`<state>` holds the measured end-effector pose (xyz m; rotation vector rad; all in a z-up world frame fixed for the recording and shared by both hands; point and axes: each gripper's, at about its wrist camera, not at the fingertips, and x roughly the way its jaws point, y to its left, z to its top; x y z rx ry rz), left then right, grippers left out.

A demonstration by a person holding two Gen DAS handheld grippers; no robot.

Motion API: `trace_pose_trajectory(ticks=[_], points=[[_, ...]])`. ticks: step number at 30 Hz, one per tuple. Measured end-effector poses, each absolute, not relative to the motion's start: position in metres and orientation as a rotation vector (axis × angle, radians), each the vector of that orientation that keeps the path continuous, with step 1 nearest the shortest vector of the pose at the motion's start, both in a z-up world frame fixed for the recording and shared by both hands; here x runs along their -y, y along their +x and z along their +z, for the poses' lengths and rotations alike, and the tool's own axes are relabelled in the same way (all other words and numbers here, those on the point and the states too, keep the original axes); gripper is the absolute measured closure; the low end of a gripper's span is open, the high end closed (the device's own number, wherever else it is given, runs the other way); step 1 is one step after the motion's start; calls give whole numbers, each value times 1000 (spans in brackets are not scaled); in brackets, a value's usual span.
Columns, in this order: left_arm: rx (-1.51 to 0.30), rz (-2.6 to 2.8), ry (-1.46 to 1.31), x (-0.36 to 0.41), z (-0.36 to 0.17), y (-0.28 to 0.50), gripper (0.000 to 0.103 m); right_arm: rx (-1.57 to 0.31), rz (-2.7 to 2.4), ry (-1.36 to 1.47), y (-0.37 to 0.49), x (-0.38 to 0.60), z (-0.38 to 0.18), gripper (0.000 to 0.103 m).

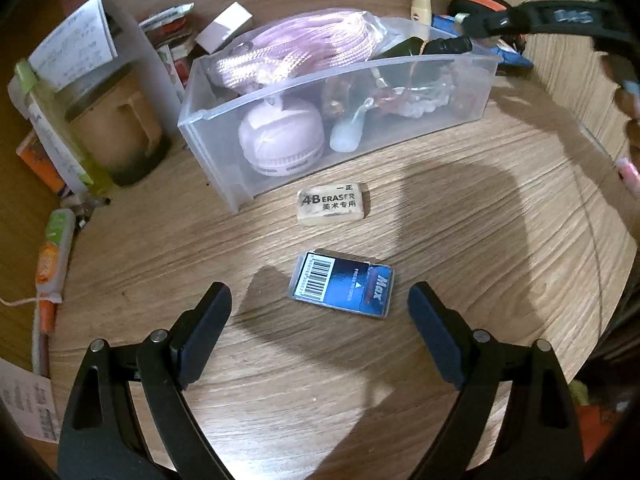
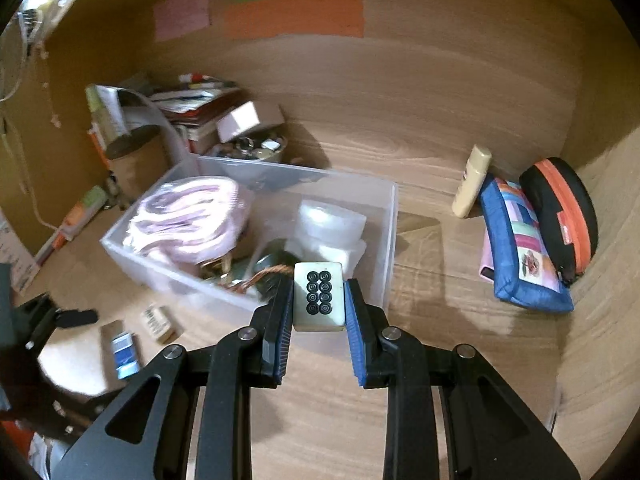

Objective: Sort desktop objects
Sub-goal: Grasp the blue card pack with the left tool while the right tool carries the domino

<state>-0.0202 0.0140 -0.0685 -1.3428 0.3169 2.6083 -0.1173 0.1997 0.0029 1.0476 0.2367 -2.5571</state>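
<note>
While the left gripper (image 1: 320, 300) hovers spread above the blue staple box (image 1: 342, 285), the 4B eraser (image 1: 333, 203) lies just beyond it, before the clear storage bin (image 1: 224, 136). The right gripper (image 2: 319, 300) pinches a mahjong tile (image 2: 319, 296) above the bin's near right corner.

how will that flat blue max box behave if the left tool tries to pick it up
The blue Max box lies flat on the desk, so its low edges probably give the open left tool little to pinch. Its glossy clear case looks slippery. It seems rigid and small, likely light, and apt to slide when nudged.
</note>
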Motion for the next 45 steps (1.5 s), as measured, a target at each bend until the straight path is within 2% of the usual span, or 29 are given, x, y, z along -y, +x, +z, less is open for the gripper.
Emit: trace_pose_trajectory(ticks=[4, 12, 16, 20, 22, 27, 45], points=[[-165, 2576, -1363, -1, -73, -24, 12, -229, -2549, 1103, -133, -197, -8, 81], [-154, 2601, -1315, 2, -73, -22, 13, -263, -2562, 1082, -122, -194, 2, 80], [-162, 2597, -1289, 0, -71, -19, 27, -275, -2536, 1005, -98, -186, 18, 77], [-179, 2576, -1256, -3, -70, -16, 39, -287, -2475, 937, -68, -168, 25, 56], [-183, 2572, -1243, -5, -69, -16, 44, -312, -2477, 928, -60, -157, 21, 51], [-173, 2579, -1221, -2, -69, -12, 54, -345, -2409, 969, -51, -134, 2, 51], [-63, 2696, -1235, 34, -69, 17, 54, -461, -2205, 1157, -75, -62, -65, 51]])
